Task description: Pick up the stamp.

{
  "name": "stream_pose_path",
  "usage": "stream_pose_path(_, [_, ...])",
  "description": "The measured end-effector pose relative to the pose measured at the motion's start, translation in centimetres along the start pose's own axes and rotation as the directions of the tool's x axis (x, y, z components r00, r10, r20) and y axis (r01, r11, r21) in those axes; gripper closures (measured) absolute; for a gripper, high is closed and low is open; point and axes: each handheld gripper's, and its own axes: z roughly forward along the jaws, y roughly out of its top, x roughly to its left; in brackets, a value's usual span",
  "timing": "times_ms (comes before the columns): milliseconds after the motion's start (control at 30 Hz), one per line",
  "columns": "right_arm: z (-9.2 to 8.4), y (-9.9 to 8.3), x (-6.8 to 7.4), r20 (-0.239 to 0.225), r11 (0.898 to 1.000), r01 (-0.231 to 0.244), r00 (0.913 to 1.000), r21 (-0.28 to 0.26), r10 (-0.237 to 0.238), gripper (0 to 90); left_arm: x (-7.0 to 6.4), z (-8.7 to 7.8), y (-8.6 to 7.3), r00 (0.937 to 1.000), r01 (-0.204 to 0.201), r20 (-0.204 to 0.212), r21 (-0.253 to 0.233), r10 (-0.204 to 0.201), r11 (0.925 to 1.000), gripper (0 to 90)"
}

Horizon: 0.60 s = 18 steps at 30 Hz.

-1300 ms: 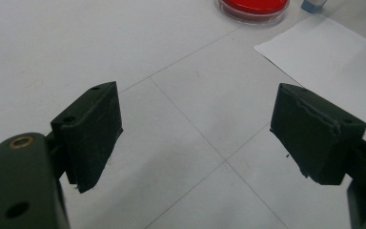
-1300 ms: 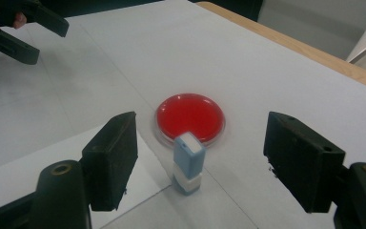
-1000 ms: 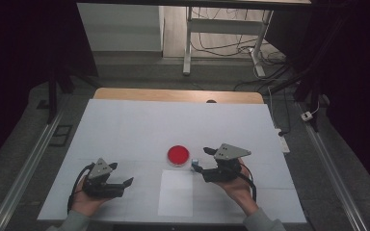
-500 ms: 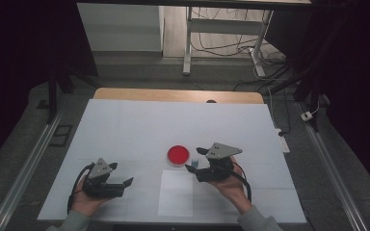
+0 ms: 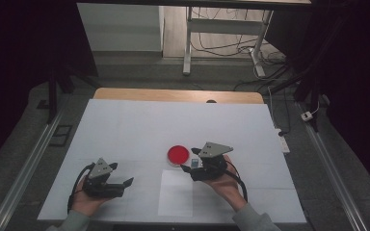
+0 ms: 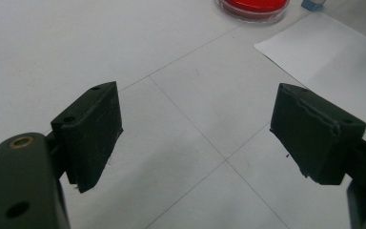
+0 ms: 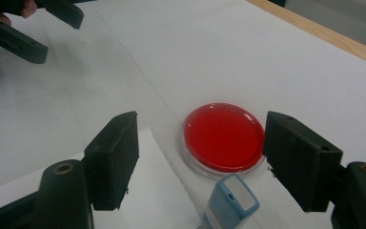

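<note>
Between spread fingers (image 7: pixel 310 162), red dish (image 7: pixel 223 137)

one red dish (image 5: pixel 178 155), one blue block (image 7: pixel 230 200) (small), one paper sheet (image 5: pixel 176 193)

A round, shallow clear dish (image 7: pixel 223 139) filled with red lies flat on the white table (image 5: pixel 135 130), near its middle. Just beside it, on the near side, stands a small blue-grey block (image 7: pixel 231 200) with a pale top face, at the edge of a white paper sheet (image 5: pixel 176 192).
</note>
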Motion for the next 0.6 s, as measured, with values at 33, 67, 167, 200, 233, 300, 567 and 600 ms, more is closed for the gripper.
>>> stream_pose_path(33, [0.0,0.0,-0.1,0.005,1.0,-0.002,1.0,0.002,0.002,28.2,0.0,0.0,0.0,1.0,0.0,0.0,0.0,0.0,1.0,17.9])
stream_pose_path(67, [0.0,-0.1,-0.2,0.012,1.0,-0.005,0.9999,0.002,0.005,28.5,0.0,0.0,0.0,1.0,0.0,0.0,0.0,0.0,1.0,17.9])
stream_pose_path(167, [0.1,-0.2,-0.7,0.023,1.0,-0.012,0.9997,0.01,0.011,29.2,-0.1,0.0,0.0,1.0,-0.001,0.0,0.0,0.001,1.0,17.9])
stream_pose_path(200, [0.1,-0.3,-0.8,0.027,1.0,-0.011,0.9996,0.018,0.01,29.6,-0.1,0.0,0.0,1.0,0.0,0.0,0.001,0.0,1.0,17.9])
stream_pose_path(233, [0.2,-0.4,-0.9,0.029,1.0,-0.013,0.9995,0.02,0.013,30.0,-0.1,0.0,0.0,1.0,0.0,-0.001,0.001,0.0,1.0,17.9])
stream_pose_path(300, [0.4,-0.7,-1.3,0.033,0.999,-0.019,0.9993,0.046,0.017,31.9,-0.1,0.1,0.0,1.0,-0.001,-0.001,0.003,0.001,1.0,17.9])
stream_pose_path(567, [0.7,-1.7,-2.0,0.026,0.996,-0.032,0.9992,0.085,0.03,39.9,0.0,0.1,-0.1,1.0,-0.002,-0.001,0.006,0.002,1.0,17.9])
stream_pose_path(600, [0.7,-1.7,-2.0,0.023,0.995,-0.033,0.9993,0.089,0.031,41.2,0.0,0.1,-0.1,1.0,-0.002,-0.001,0.006,0.002,1.0,17.9])
